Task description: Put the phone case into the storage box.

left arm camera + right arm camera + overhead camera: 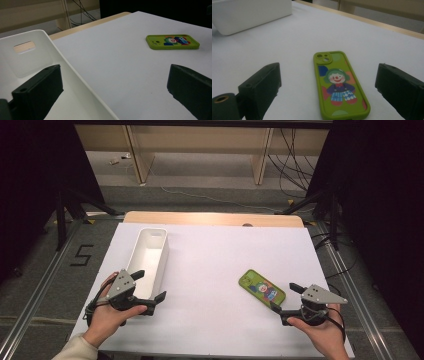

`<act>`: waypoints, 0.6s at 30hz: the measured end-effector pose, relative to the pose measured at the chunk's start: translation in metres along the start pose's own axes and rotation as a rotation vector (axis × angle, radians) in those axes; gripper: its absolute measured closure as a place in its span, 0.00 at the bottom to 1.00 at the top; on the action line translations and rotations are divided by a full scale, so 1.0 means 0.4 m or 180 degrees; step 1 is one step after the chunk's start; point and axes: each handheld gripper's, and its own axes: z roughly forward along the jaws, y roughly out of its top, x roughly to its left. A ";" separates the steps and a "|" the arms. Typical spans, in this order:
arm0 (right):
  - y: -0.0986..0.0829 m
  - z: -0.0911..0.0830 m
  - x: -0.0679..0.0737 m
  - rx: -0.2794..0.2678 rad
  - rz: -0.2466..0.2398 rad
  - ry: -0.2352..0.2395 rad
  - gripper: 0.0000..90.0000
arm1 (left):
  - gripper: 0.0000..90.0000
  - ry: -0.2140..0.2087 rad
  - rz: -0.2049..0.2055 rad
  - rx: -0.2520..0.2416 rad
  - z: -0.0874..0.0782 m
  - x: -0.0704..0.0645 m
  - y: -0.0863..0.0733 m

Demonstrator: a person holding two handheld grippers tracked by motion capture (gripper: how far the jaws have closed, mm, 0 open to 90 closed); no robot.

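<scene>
A green phone case [339, 86] printed with a cartoon clown lies flat, camera cut-out away from the person, near the right side of the white surface [215, 265], framed by the wide-open, empty right hand-held gripper [288, 297]. It looks light, flexible and rather slick (probably soft plastic), so its long side edges seem the best hold; no writing is legible. The left hand-held gripper [149, 287], also open and empty, straddles the near end of a white bin [148, 254] by the left edge.
</scene>
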 end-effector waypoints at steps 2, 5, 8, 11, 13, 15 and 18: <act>0.000 0.000 0.000 -0.0001 -0.0003 -0.0001 0.08 | 0.00 0.0002 0.0003 -0.0002 0.000 0.000 0.000; 0.000 0.000 0.000 0.0002 -0.0002 -0.0002 0.08 | 0.00 0.0003 0.0007 -0.0003 -0.001 -0.001 0.001; 0.000 0.000 0.000 0.0004 -0.0008 0.0001 0.08 | 0.00 0.0003 0.0008 -0.0005 -0.001 -0.001 0.001; 0.001 0.001 0.000 0.0008 -0.0011 -0.0002 0.08 | 0.00 0.0003 0.0007 -0.0006 -0.001 -0.001 0.001; 0.001 0.001 0.000 0.0017 -0.0016 -0.0008 0.08 | 0.00 0.0002 0.0004 -0.0003 -0.001 -0.001 0.001; 0.003 0.002 -0.001 0.0028 -0.0025 -0.0005 0.08 | 0.00 -0.0001 0.0010 0.0000 -0.001 -0.001 0.001; 0.005 0.008 -0.002 0.0079 -0.0067 -0.0015 0.08 | 0.00 -0.0002 0.0005 0.0000 -0.002 -0.002 0.000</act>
